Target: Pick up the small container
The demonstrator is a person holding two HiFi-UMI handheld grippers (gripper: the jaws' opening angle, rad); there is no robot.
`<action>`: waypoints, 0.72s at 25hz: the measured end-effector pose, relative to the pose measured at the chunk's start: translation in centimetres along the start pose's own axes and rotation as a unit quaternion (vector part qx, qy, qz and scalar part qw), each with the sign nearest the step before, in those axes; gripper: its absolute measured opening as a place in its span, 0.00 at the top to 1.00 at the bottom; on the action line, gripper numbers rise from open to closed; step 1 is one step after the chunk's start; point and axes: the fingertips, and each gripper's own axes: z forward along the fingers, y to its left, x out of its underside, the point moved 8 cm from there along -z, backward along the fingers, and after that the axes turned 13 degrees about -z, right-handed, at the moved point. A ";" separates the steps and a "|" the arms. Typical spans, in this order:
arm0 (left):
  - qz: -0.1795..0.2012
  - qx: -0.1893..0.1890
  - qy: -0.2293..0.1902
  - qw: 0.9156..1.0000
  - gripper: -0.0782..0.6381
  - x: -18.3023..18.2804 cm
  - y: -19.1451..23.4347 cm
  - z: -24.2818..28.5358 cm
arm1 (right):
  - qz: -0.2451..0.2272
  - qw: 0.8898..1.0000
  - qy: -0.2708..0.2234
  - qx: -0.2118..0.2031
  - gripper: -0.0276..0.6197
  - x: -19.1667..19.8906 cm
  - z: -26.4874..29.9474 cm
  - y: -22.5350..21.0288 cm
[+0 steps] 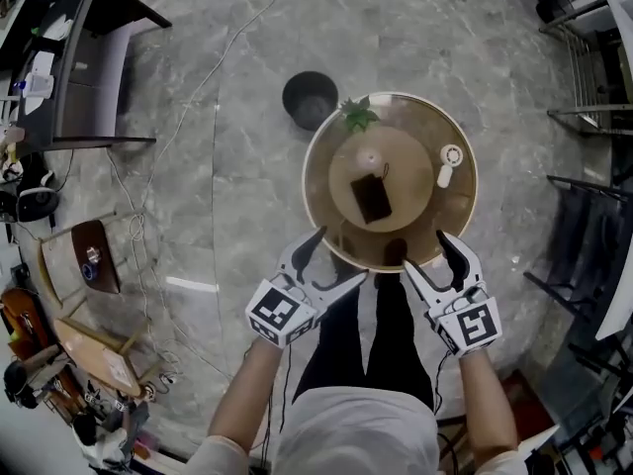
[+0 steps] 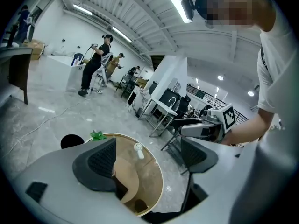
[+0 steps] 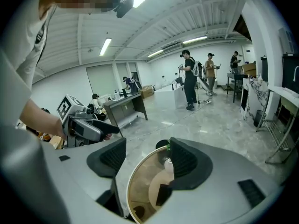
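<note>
A round glass-topped table [image 1: 321, 216] stands in front of me with a tan disc under the glass. On its middle lies a small dark brown box-like container [image 1: 373, 198], seen also in the left gripper view [image 2: 120, 190] and the right gripper view [image 3: 162, 193]. A small dark round thing [image 1: 396, 252] sits near the table's front edge. My left gripper [image 1: 339, 255] hovers at the front left rim, open and empty [image 2: 147, 160]. At the front right rim my right gripper [image 1: 423, 251] is held the same way, open with nothing between its jaws [image 3: 147, 162].
A white hand-fan-like item [image 1: 450, 161] and a green plant [image 1: 358, 115] rest on the table's far side. A black bin [image 1: 310, 99] stands on the marble floor behind it. Desks, racks and cables line the room's edges, and people stand in the distance [image 2: 93, 66].
</note>
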 end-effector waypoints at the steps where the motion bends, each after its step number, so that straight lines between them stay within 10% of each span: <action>1: -0.003 -0.004 -0.001 1.000 0.28 0.2 1.0 0.3 | -0.001 1.000 0.002 -0.001 0.49 0.5 0.8 -0.2; 18: -0.046 -0.048 0.006 0.998 0.28 9.1 13.0 8.9 | -0.019 0.997 0.040 -0.067 0.49 14.1 13.5 -3.3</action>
